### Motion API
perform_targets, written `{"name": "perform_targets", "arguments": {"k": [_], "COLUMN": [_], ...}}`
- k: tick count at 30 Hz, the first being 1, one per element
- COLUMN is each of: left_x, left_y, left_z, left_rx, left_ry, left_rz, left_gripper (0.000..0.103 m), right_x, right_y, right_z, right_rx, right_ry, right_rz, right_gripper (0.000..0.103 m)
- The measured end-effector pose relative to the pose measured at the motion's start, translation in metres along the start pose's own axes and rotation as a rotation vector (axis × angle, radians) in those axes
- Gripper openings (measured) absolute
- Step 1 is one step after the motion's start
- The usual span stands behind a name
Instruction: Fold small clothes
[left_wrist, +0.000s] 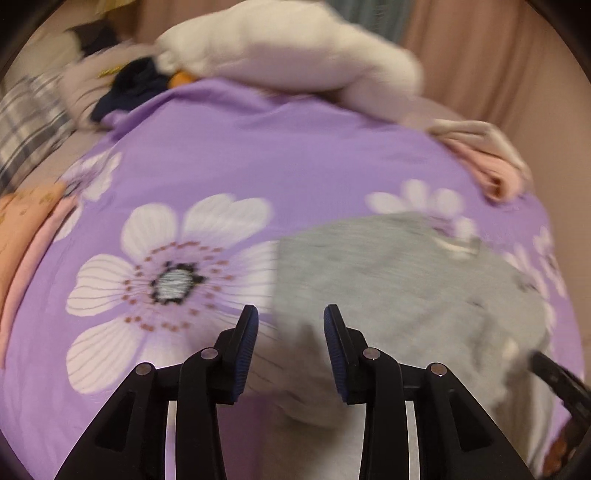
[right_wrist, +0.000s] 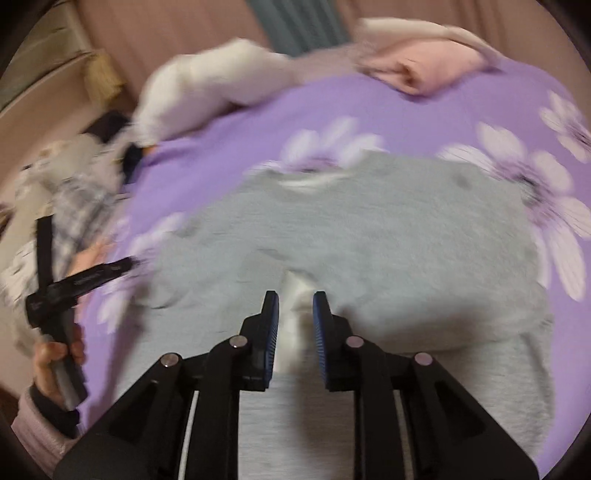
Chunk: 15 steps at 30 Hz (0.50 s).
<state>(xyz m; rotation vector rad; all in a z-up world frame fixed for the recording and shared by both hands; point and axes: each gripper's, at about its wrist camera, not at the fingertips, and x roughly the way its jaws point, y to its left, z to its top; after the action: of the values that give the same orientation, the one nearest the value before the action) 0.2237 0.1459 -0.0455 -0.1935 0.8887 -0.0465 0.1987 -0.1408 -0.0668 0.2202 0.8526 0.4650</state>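
While grey garment (right_wrist: 369, 229) lies below, right gripper (right_wrist: 295, 299) clamps its fold — left gripper (left_wrist: 290, 314) apart.

Blur everywhere! The grey garment (left_wrist: 406, 280) smeared across both views, its lower end cut off behind the left gripper (left_wrist: 290, 314) and lost at the picture's bottom edge. The white bundle (left_wrist: 288, 55) at the back was too soft to identify. A dark heap (left_wrist: 129, 88) beside it could not be told apart. In the right wrist view, whether the right gripper (right_wrist: 295, 299) pinched the pale fold (right_wrist: 295, 321) between its pads was unclear. The plaid cloth (left_wrist: 26, 129) ran off the left edge.
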Motion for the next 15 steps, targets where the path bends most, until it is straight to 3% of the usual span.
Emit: {"name": "perform_targets", "arguments": {"k": [3, 5, 9, 12, 15], "left_x": [-0.002, 0.008, 0.039, 0.033, 0.013], "left_y": [-0.030, -0.037, -0.021, -0.016, -0.016], "left_z": [-0.015, -0.023, -0.037, -0.039, -0.044], "left_rx": [0.131, 0.177, 0.127, 0.098, 0.077], "left_ry": [-0.001, 0.029, 0.139, 0.132, 0.123], "left_rz": [-0.032, -0.015, 0.019, -0.007, -0.037], "left_gripper": [0.035, 0.035, 0.034, 0.034, 0.038], "right_x": [0.022, 0.036, 0.040, 0.030, 0.003], "right_y": [0.017, 0.013, -0.003, -0.013, -0.017], "right_z": [-0.007, -0.014, -0.021, -0.023, -0.032], "right_rx": [-0.080, -0.081, -0.033, -0.014, 0.021], "right_ry": [0.055, 0.105, 0.138, 0.153, 0.128], "right_rz": [-0.019, -0.050, -0.066, -0.128, -0.077], "right_gripper": [0.020, 0.020, 0.014, 0.020, 0.025]}}
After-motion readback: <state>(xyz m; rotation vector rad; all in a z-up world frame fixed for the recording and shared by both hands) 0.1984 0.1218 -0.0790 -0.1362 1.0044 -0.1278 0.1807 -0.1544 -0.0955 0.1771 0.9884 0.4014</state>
